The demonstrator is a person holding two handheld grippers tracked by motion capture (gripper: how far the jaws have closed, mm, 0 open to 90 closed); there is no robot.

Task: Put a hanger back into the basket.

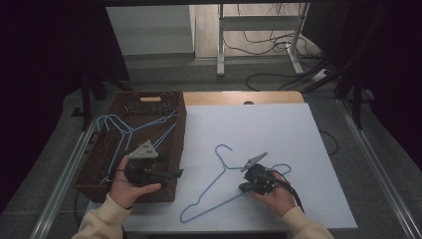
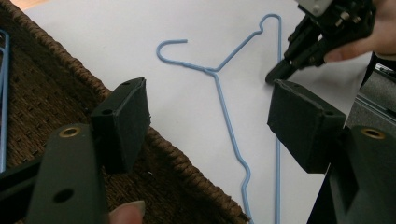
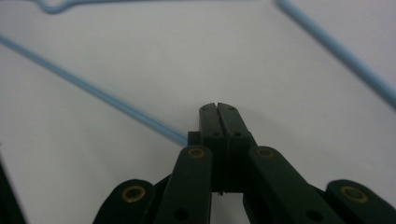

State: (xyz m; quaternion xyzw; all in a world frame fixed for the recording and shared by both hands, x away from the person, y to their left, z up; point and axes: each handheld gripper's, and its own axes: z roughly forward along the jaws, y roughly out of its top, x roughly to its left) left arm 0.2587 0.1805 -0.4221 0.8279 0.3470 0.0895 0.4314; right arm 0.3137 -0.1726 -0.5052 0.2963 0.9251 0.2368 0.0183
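from the high view i see my right claw down on the white sheet of the counter, pressed together on the bottom wire of the blue hanger. in the right gripper view the two black pads meet flush and the blue wire runs in from the upper left and ends at the left side of the closed tips, so i read it as a pinch on that bottom bar, though the wire itself is hidden where it enters. the hanger lies flat on the sheet, just right of the wicker basket and apart from it. its long axis, the bottom bar, runs on a slant from the near left corner of the wire up toward the far right, where my right hand sits. its hook points away from me, toward the far side of the counter, with the open curl turned to the left. my left claw hovers over the near right corner of the basket, spread wide with nothing between the pads; in the left gripper view the hanger shows through the gap between them, well beyond. inside the basket lie more blue hangers, hooks toward the far left corner.
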